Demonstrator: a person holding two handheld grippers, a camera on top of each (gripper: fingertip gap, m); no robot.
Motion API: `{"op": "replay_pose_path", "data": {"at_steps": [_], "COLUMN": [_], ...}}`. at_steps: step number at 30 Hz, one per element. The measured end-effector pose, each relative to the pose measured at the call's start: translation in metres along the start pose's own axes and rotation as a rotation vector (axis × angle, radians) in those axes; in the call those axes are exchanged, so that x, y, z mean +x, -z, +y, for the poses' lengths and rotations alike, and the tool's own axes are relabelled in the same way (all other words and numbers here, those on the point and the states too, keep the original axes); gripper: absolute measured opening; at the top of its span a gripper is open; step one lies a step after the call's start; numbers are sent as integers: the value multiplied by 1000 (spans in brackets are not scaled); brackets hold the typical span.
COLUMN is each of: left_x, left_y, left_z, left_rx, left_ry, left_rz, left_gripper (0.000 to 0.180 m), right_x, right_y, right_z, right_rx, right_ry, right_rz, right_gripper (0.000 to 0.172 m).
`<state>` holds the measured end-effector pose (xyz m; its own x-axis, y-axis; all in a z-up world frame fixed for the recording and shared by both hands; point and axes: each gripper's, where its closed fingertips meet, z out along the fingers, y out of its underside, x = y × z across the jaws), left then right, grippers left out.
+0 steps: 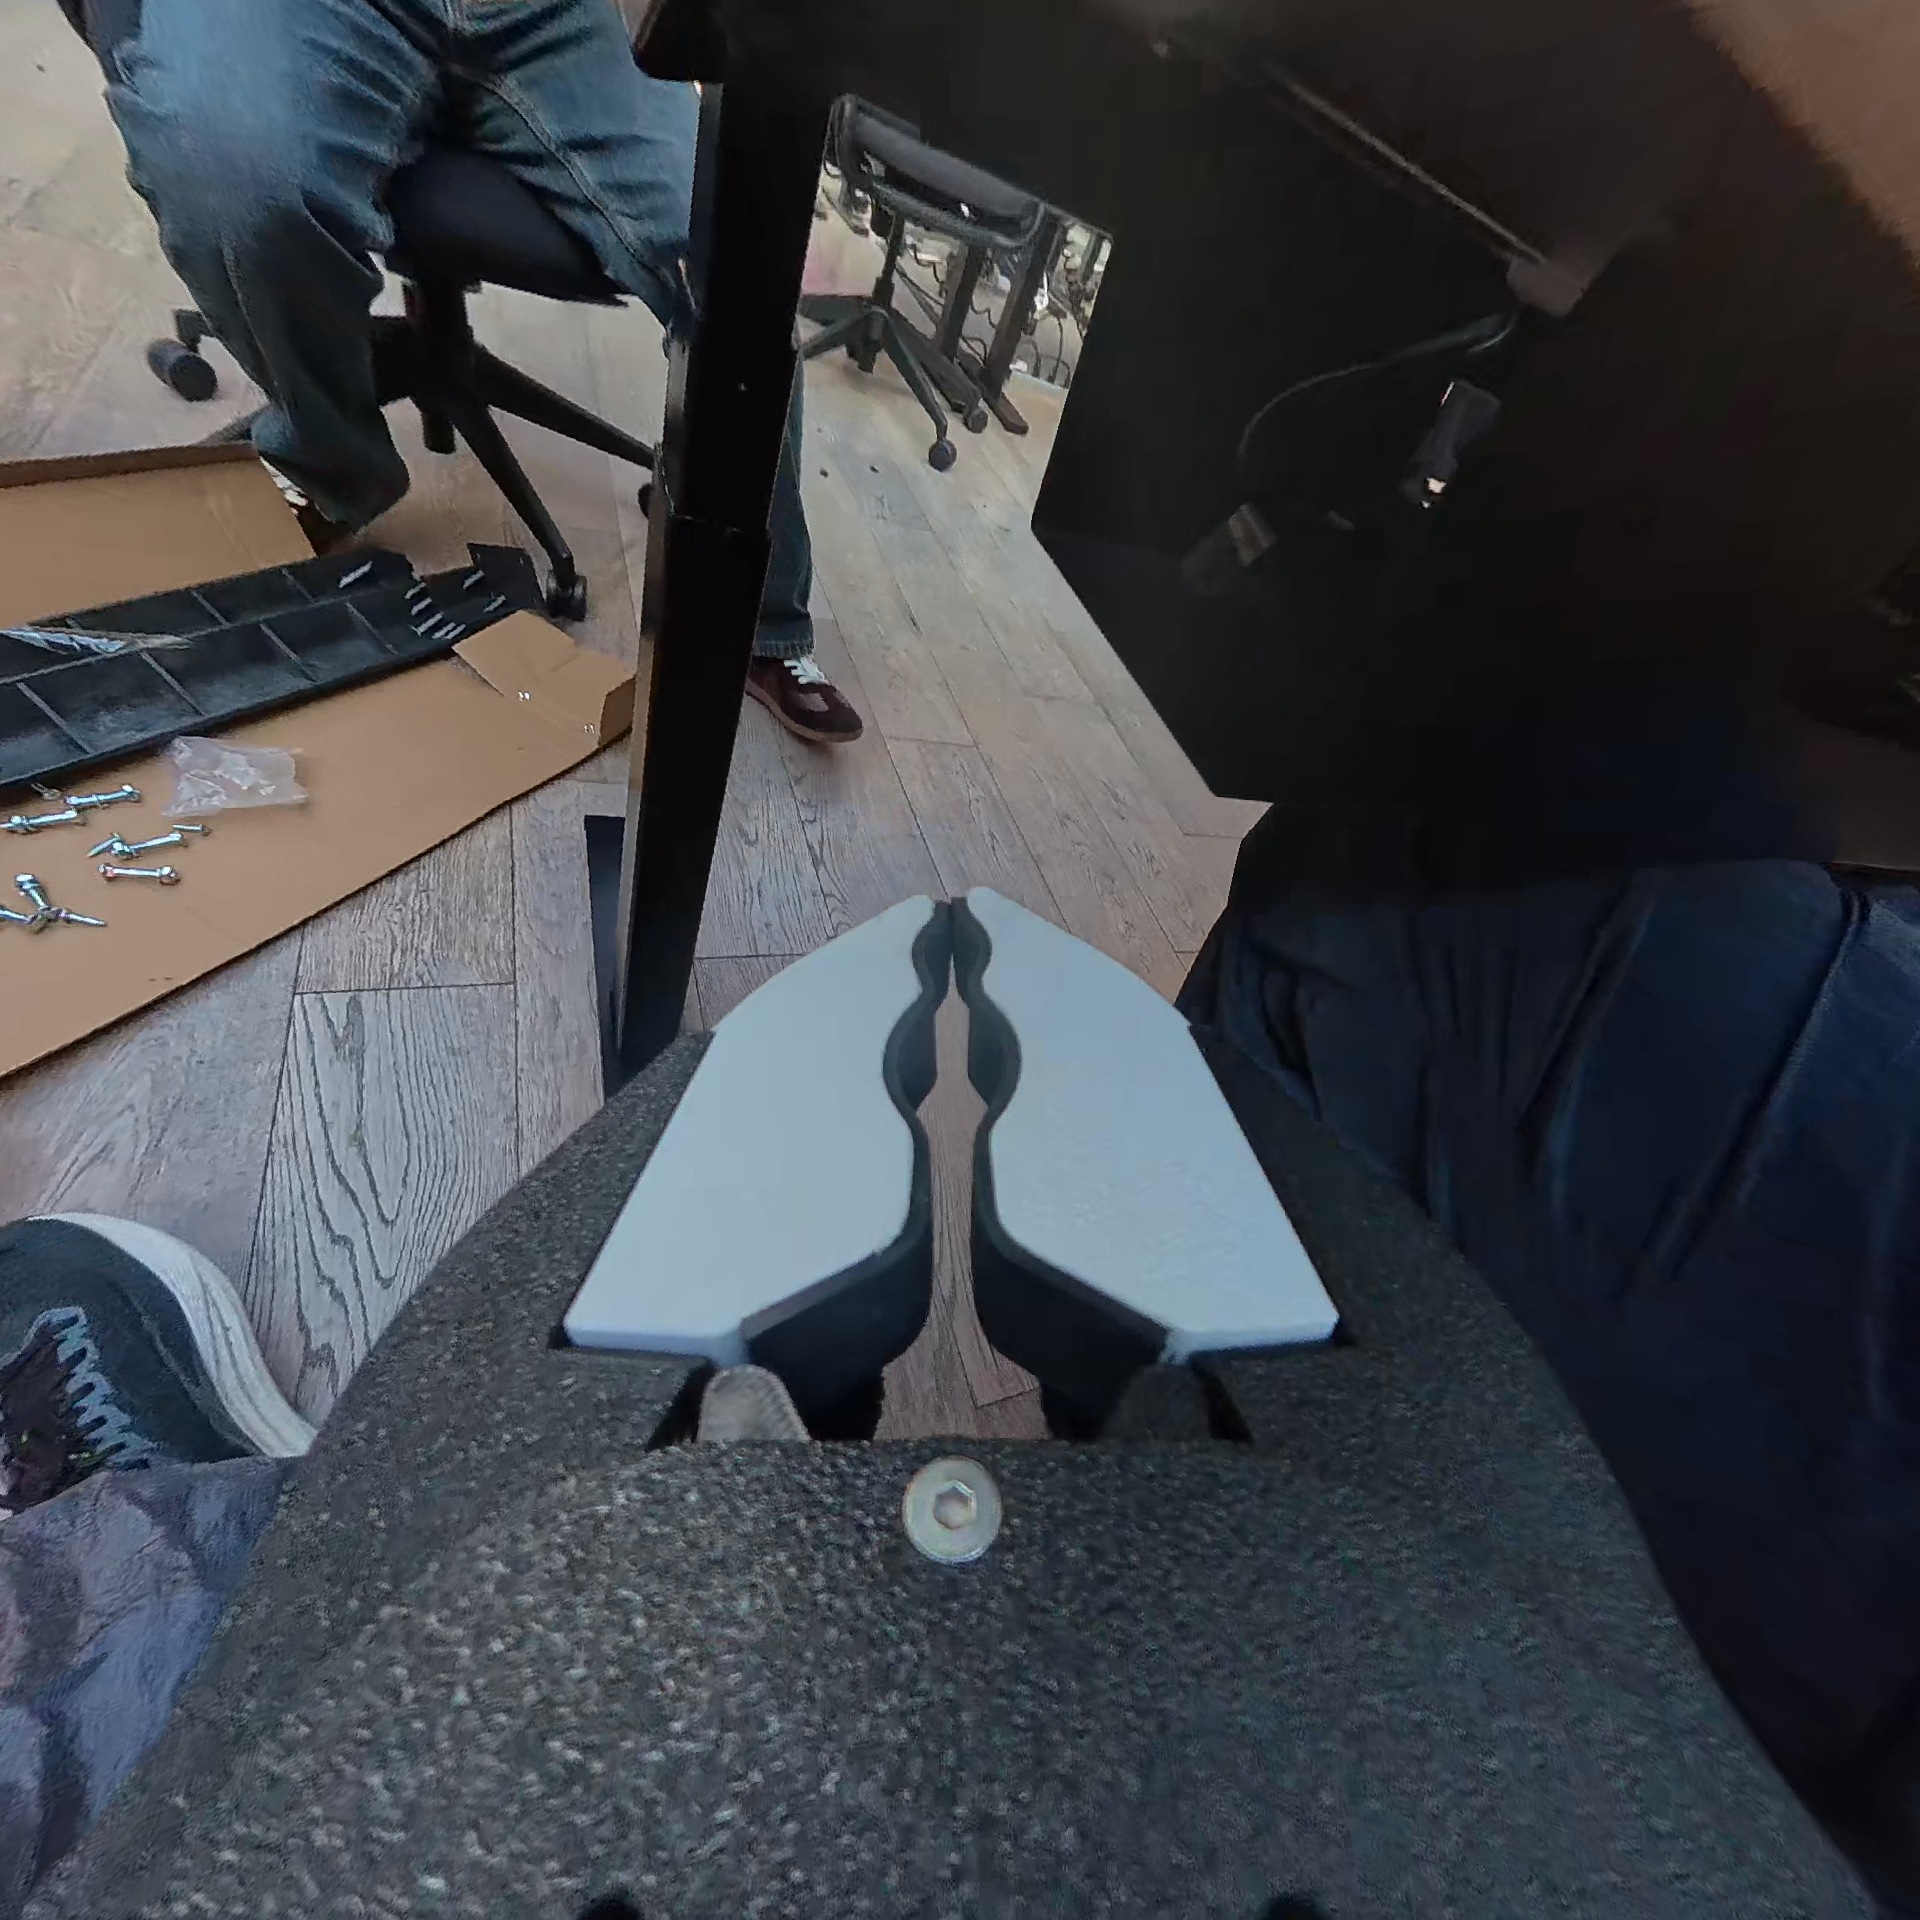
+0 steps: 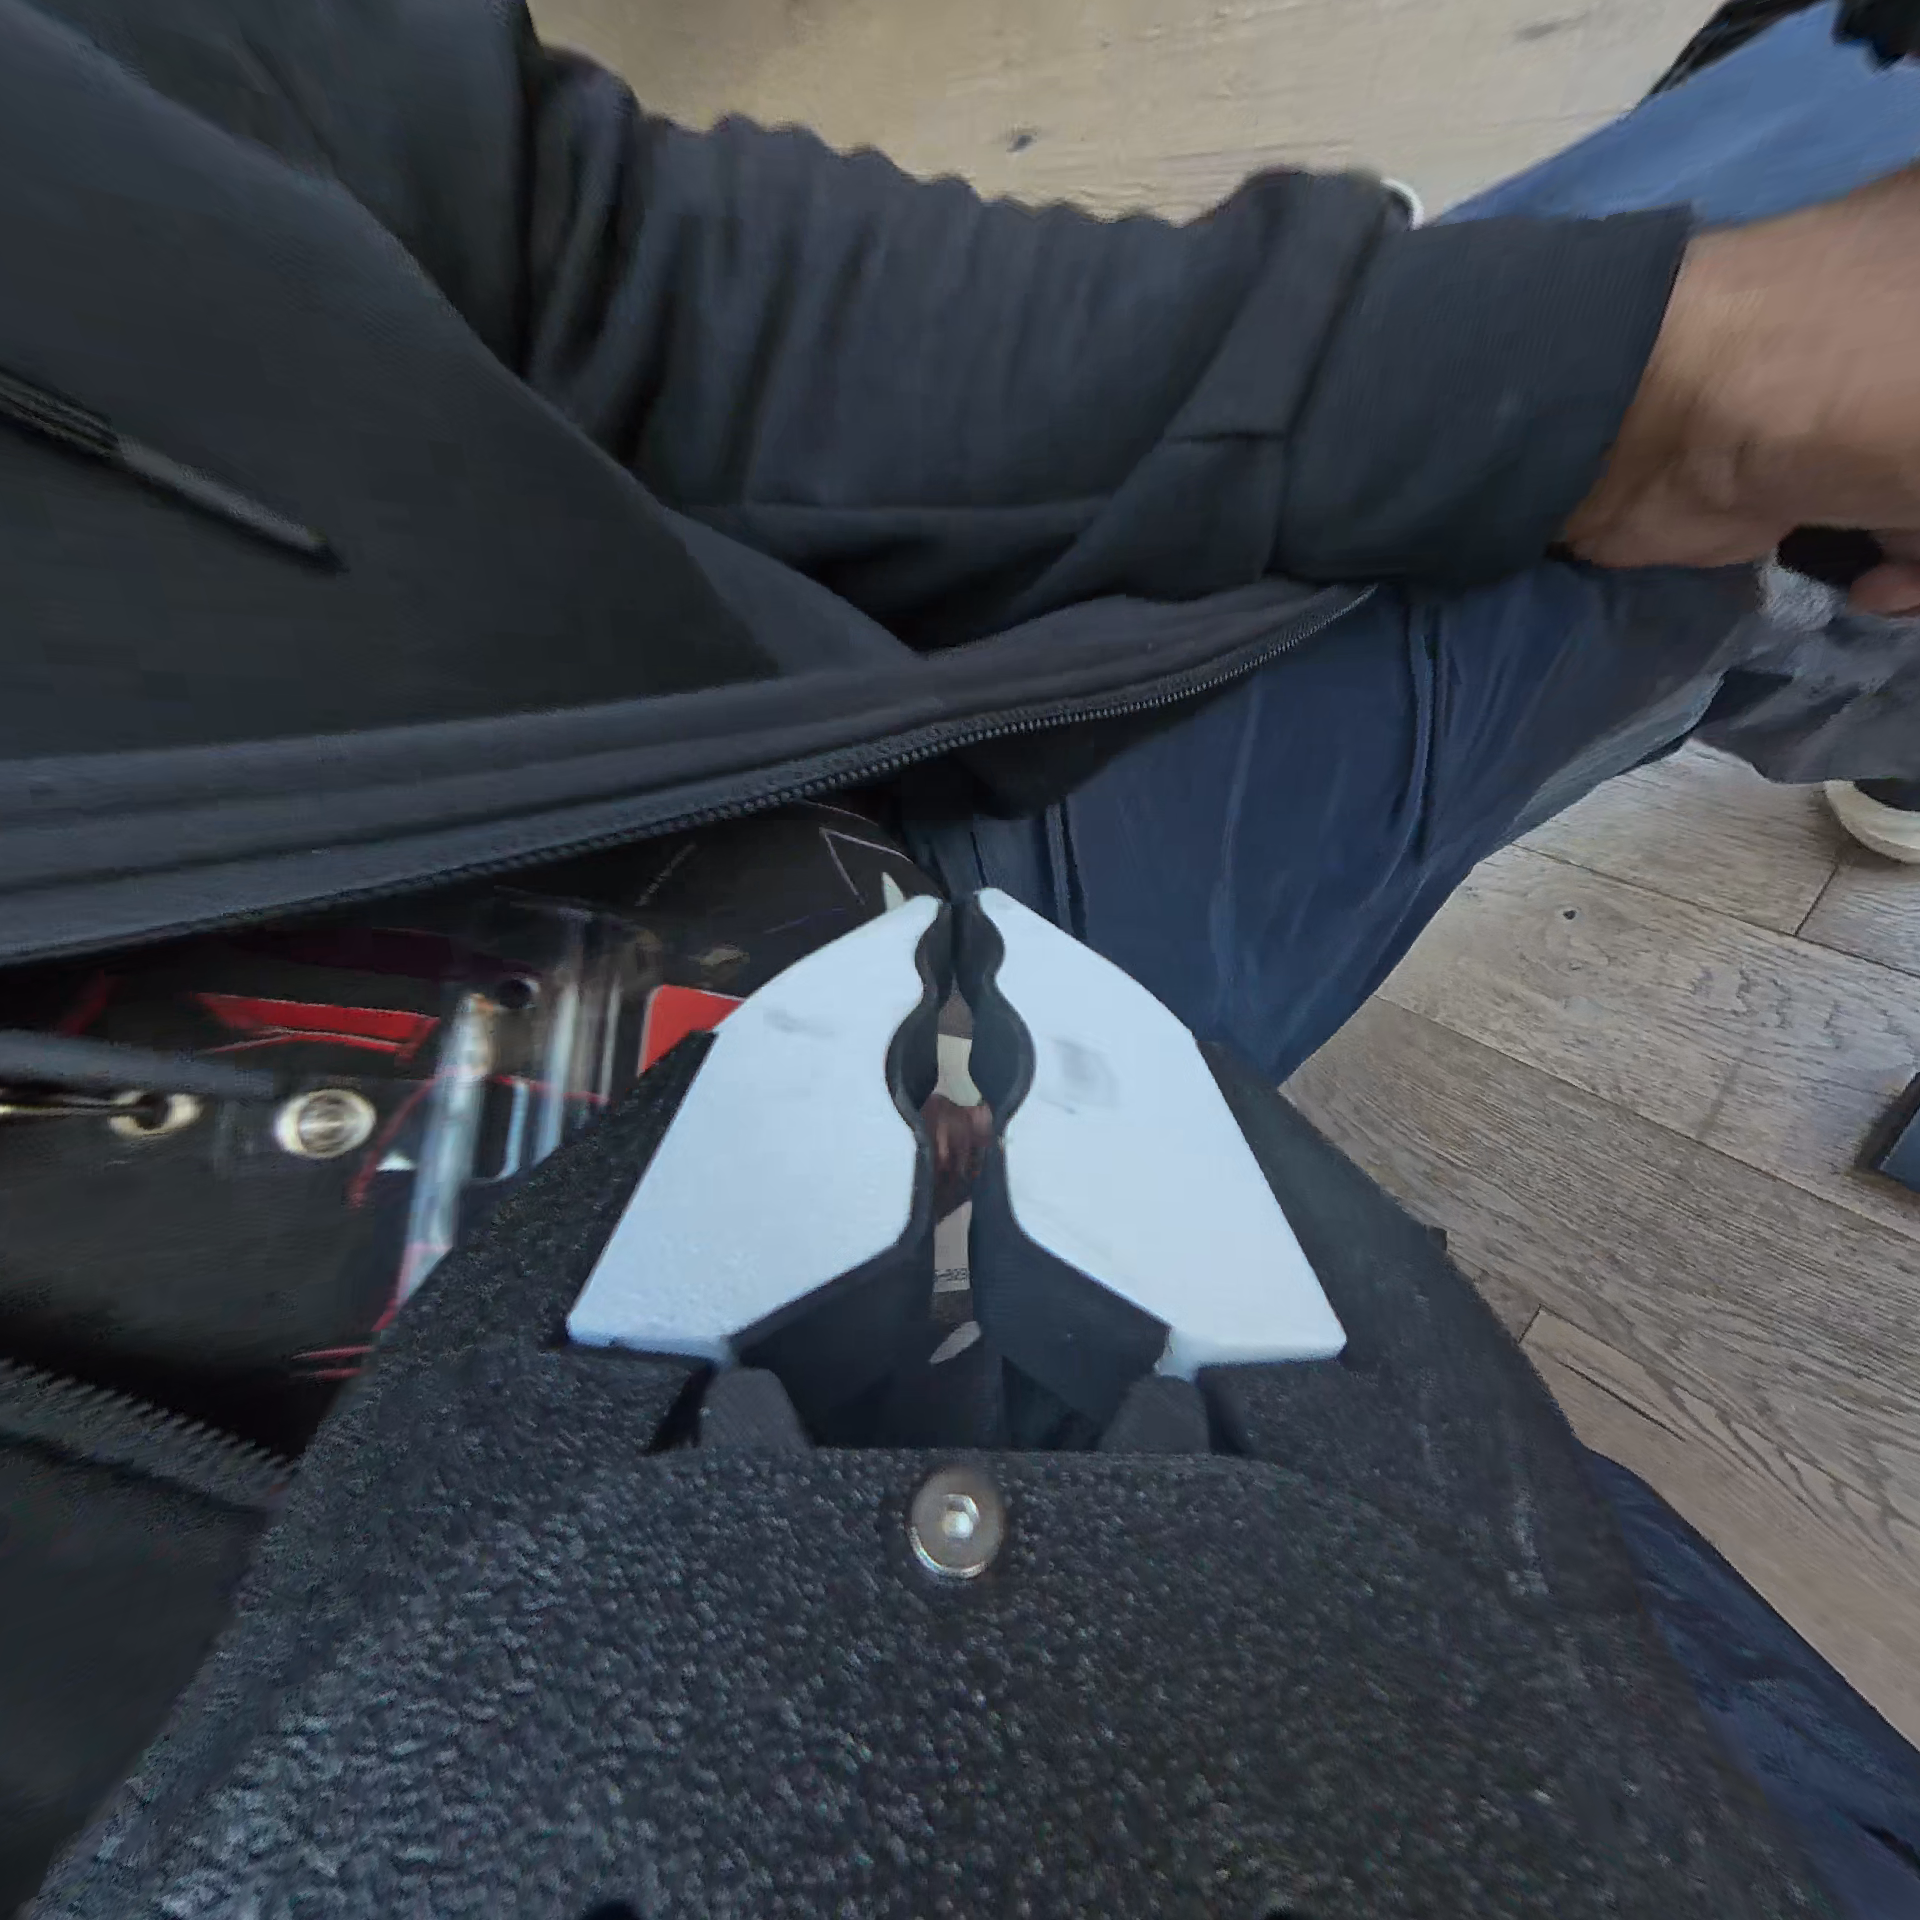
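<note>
Left gripper [image 1: 951, 906] low over wood floor [image 1: 416, 1091], jaws pressed together, nothing between them. Black desk leg [image 1: 707, 623] just left of tips, dark blue trouser leg [image 1: 1558, 1091] on right. Further left, flattened cardboard [image 1: 395, 769] with loose screws [image 1: 94, 842] and black tray [image 1: 208, 644].

Right gripper [image 2: 961, 902] jaws also pressed together, tips up against blue trousers [image 2: 1247, 831], under hem of black zip jacket [image 2: 623, 468]. Whether pinching fabric, can't tell.
</note>
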<state>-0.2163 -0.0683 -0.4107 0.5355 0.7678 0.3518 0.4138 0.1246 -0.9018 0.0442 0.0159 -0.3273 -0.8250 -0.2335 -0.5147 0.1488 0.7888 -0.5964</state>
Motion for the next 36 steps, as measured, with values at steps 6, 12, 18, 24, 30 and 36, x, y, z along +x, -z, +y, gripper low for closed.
{"op": "replay_pose_path", "data": {"at_steps": [6,12,18,24,30,36], "left_x": [28,61,88,91,84,78], "left_y": [15,17,6,1,-9,-27], "left_z": [6,7,-16,1,10,13], "left_rx": [74,78,52,-6,-66,-89], "left_ry": [-43,-68,-144,-242,-275,-247], "left_rz": [-61,-102,-124,-172,-184,-186], "left_gripper": [0,0,0,0,0,0], "right_x": [-35,-4,30,64,90,95], "right_y": [75,168,217,257,271,270], "right_z": [-6,17,19,-11,-11,-8], "right_rx": [67,18,-3,91,193,192], "right_ry": [102,181,276,404,409,538], "right_rz": [59,385,576,719,747,903], "right_gripper": [0,12,31,42,45,42]}}
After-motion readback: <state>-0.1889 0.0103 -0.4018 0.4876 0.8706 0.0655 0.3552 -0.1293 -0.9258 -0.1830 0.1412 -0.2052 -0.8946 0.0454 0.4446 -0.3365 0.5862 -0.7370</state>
